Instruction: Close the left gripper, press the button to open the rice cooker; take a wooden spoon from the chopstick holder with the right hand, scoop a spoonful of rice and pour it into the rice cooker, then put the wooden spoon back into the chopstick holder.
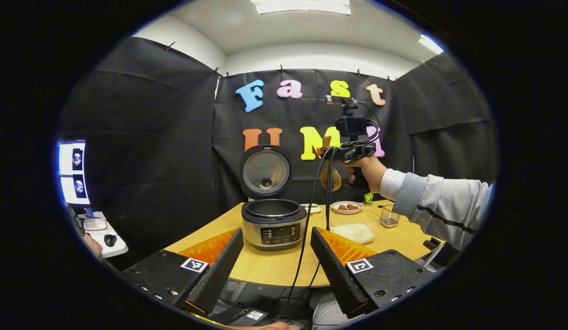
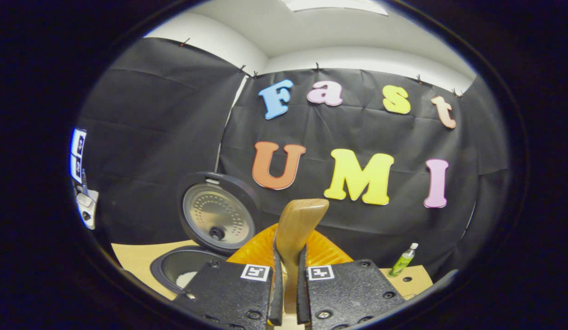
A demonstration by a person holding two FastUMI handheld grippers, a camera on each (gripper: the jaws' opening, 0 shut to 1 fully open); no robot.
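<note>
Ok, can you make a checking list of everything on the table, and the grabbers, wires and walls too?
Surface: wooden table, round front edge.
Job's things: rice cooker lid up, some white rice in its pot; wooden spoon held upright; rice container; chopstick holder of wire mesh.
Clutter: plate with brown pieces, small dish, green bottle.
Grippers: left gripper open, over the near table edge; right gripper shut on the spoon handle, raised over the table.
Cables: black cables hanging from the right gripper.
Surroundings: black cloth walls, monitor at left.
</note>
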